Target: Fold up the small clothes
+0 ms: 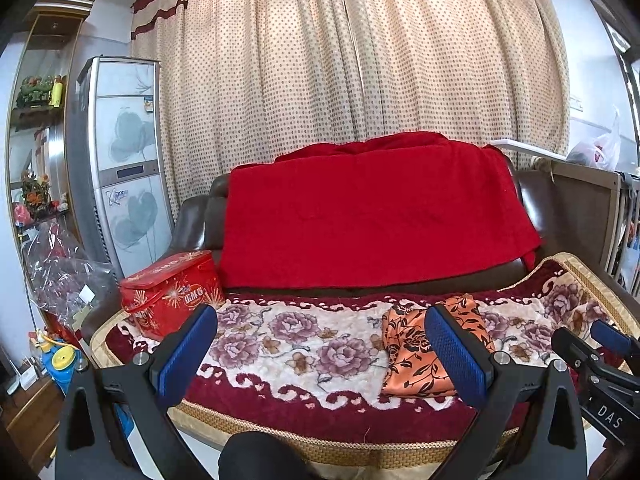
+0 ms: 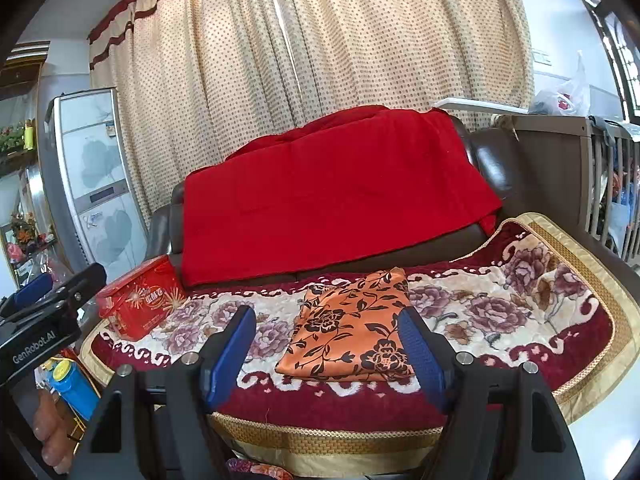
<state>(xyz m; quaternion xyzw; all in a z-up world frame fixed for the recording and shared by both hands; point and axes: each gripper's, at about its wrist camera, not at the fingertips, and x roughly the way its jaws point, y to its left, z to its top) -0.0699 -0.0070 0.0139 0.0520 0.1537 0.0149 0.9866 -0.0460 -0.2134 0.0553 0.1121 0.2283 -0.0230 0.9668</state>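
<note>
A folded cloth (image 2: 352, 328) is lying on the mat (image 2: 500, 320) covering the sofa seat (image 2: 624, 280), right of the seat's middle. A box (image 2: 136, 304) is sitting at the mat's left end, well apart from the cloth. A blanket (image 2: 328, 200) is hanging over the backrest behind both. Curtains (image 2: 320, 60) are hanging behind the sofa, and an air conditioner (image 2: 96, 176) is standing to its left. The right gripper (image 2: 326, 344) is hovering before the cloth; the left gripper (image 1: 320, 354) is hovering left of it.
</note>
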